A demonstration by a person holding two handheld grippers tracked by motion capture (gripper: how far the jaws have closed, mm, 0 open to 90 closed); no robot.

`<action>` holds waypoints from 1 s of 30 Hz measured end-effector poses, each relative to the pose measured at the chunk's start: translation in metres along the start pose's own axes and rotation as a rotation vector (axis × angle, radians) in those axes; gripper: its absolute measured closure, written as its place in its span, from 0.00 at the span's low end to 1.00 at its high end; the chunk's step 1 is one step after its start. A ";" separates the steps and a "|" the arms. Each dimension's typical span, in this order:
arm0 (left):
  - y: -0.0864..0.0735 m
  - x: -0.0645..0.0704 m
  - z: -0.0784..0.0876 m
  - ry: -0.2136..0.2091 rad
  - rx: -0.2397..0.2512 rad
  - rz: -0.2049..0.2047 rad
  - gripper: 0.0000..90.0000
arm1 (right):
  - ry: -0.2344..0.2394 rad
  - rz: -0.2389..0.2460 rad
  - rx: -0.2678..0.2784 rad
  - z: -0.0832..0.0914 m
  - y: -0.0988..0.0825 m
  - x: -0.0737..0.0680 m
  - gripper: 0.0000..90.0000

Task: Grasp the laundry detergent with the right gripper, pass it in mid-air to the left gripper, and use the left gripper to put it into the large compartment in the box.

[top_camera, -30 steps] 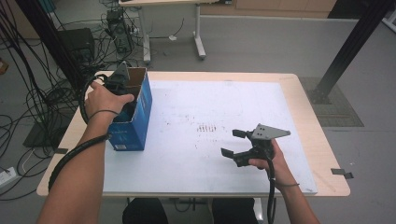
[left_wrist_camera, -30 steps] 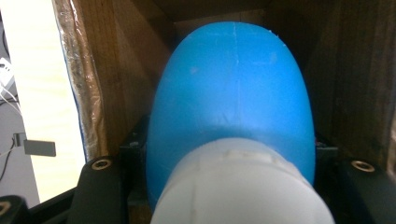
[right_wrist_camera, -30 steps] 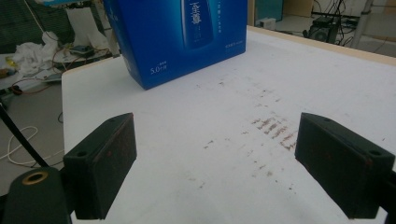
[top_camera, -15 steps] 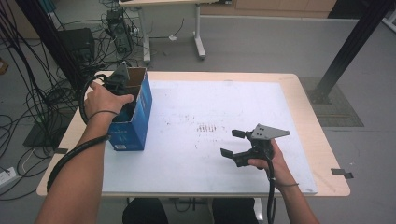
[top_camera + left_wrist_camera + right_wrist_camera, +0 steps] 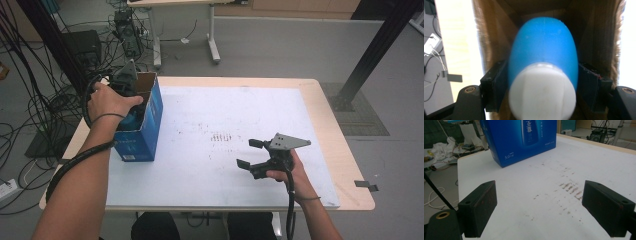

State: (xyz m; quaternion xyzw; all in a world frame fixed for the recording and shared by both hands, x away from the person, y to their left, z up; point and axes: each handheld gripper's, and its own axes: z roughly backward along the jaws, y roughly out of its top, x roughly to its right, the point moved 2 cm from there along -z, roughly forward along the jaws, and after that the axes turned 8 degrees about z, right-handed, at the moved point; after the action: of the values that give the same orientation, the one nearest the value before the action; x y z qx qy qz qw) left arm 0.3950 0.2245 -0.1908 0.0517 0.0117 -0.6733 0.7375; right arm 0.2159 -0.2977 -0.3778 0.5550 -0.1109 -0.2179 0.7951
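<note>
Jaws of the left gripper (image 5: 131, 92) have just been opening inside the blue box (image 5: 145, 127) at the table's left edge; the blue bottle (image 5: 544, 53) with a white cap sits between them, contact unclear. Right gripper (image 5: 251, 154) hovers over the white mat (image 5: 210, 115), well apart, jaws wide and empty

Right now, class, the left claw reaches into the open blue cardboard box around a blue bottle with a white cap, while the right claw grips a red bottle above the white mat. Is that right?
Not quite. The right claw holds nothing: the right gripper view shows its jaws apart over the white mat. The rest stands: the left claw is inside the open blue cardboard box, around the blue bottle with a white cap.
</note>
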 end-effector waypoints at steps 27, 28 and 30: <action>-0.010 -0.012 0.066 -0.101 0.051 -0.100 0.18 | 0.004 0.020 -0.008 -0.003 0.010 -0.001 0.14; -0.010 -0.010 0.067 -0.100 0.050 -0.105 0.17 | 0.004 0.022 -0.010 -0.003 0.011 -0.001 0.14; -0.011 -0.006 0.071 -0.108 0.052 -0.123 0.14 | 0.003 0.024 -0.014 -0.002 0.012 -0.001 0.14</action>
State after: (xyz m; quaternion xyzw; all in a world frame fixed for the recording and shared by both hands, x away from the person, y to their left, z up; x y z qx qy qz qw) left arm 0.3799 0.2224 -0.1201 0.0336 -0.0423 -0.7192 0.6927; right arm 0.2187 -0.2920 -0.3673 0.5484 -0.1147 -0.2085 0.8017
